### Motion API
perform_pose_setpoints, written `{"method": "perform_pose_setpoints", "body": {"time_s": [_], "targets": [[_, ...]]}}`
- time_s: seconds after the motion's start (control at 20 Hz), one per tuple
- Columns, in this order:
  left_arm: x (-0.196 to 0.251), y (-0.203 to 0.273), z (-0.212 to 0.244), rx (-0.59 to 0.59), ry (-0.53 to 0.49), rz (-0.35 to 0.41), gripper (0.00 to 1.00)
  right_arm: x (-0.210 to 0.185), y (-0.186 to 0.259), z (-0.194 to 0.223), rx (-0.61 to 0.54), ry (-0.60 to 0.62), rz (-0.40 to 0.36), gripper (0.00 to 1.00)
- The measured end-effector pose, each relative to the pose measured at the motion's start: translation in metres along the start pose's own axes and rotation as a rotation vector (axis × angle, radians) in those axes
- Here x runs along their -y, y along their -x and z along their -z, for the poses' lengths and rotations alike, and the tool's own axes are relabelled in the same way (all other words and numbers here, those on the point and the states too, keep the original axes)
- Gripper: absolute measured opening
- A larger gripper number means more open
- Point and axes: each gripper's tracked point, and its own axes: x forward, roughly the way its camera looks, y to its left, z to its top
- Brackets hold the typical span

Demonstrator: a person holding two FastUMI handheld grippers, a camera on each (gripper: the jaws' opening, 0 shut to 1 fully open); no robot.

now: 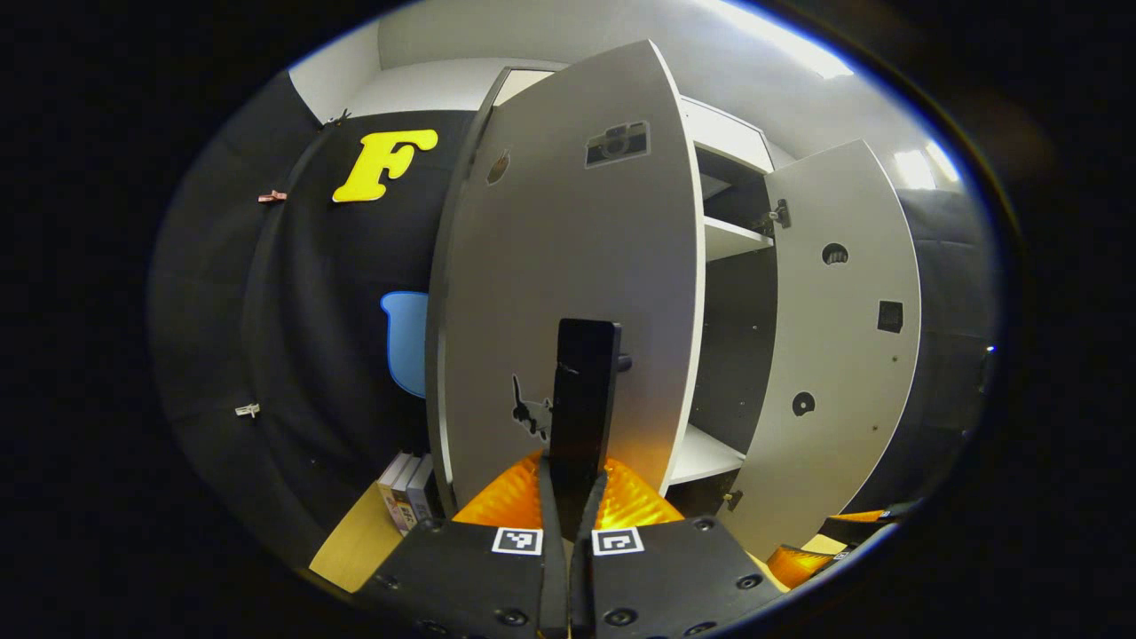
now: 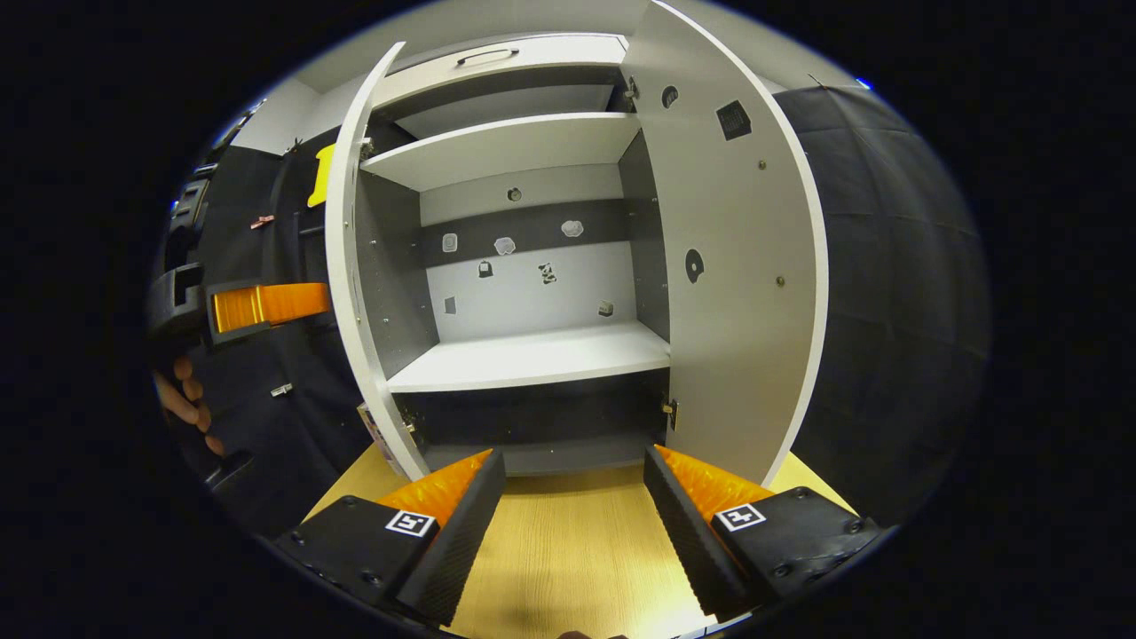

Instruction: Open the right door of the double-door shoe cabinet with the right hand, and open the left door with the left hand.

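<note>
Both doors of the shoe cabinet swung out; left hand-held gripper pinching the left door's dark handle, right hand-held gripper spread over the table. Right door stands wide; opening step looks nearly done, next likely letting go of the handle.

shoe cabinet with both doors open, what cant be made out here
- Left gripper view: the left door hides most of the cabinet interior; what the left gripper's fingers clamp is masked by the dark handle.
- Right gripper view: the small stickers on the back panel are too small to identify.
- Right gripper view: the space under the lower shelf is in shadow.
- Left gripper view: the books by the cabinet's foot are partly cut off by the door.
</note>
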Motion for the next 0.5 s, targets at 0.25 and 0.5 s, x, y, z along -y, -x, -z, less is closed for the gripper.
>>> {"method": "perform_pose_setpoints", "body": {"time_s": [0.25,0.5], "targets": [[-0.007,0.006,0.001,-0.006,0.006,-0.015,0.06,-0.005,-0.001,0.002,0.002,0.007,-0.003,0.99],[-0.022,0.011,-0.001,0.003,-0.016,-0.067,0.06,-0.010,-0.001,0.010,-0.016,-0.002,-0.007,0.99]]}}
